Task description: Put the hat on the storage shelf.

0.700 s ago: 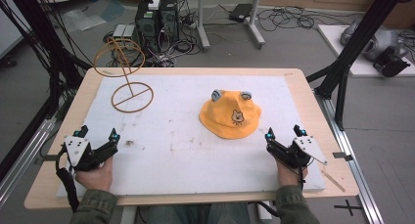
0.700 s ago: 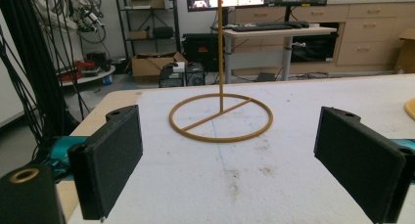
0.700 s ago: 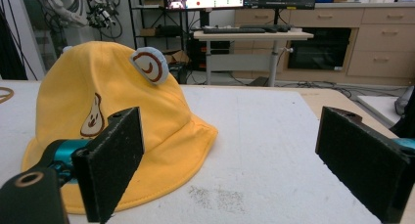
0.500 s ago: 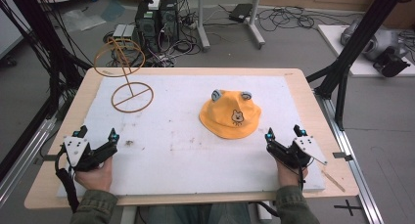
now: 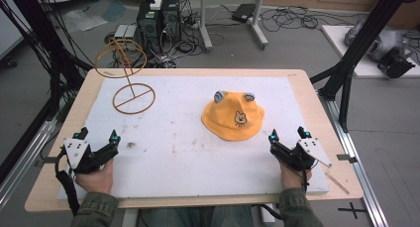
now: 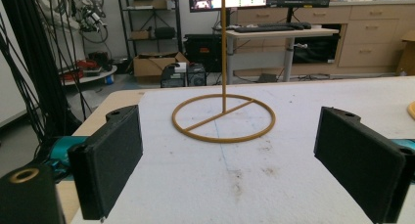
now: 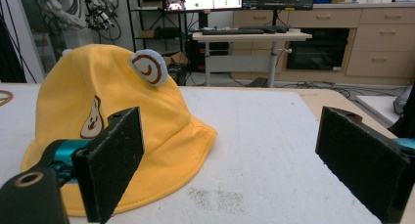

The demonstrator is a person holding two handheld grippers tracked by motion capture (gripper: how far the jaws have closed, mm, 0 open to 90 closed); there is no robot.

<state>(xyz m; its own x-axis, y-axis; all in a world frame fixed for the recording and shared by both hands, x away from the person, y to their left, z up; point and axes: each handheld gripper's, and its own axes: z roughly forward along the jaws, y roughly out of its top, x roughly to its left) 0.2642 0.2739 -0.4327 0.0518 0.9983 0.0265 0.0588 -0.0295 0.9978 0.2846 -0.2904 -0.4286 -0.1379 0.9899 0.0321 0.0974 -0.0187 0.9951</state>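
Nothing has moved since the earlier frames: both hands and both tools sit where they were, and the hat and stand lie unchanged. From the high view, a person's forearms come in from the bottom edge, each hand resting on a white foam sheet (image 5: 198, 152) that covers most of a wooden tabletop (image 5: 302, 78). At the near left corner, the left tool (image 5: 97, 136) has its black jaws spread wide with nothing between them; in the left gripper view they frame bare foam, and a yellow wire hat stand (image 6: 224, 119) rises straight ahead, well apart from them. At the near right corner, the right tool (image 5: 287, 134) is likewise spread wide and holds nothing. A yellow bucket hat (image 5: 233, 116) with two small blue ears and a cartoon animal face lies brim down on the foam, right of centre and just ahead of the right tool, not touching it. In the right gripper view the hat (image 7: 112, 116) sits behind the left-hand jaw, its brim reaching partway into the gap. In the high view the hat stand (image 5: 132, 95) stands upright at the far left of the foam, with a flat ring base and a second ring on top.
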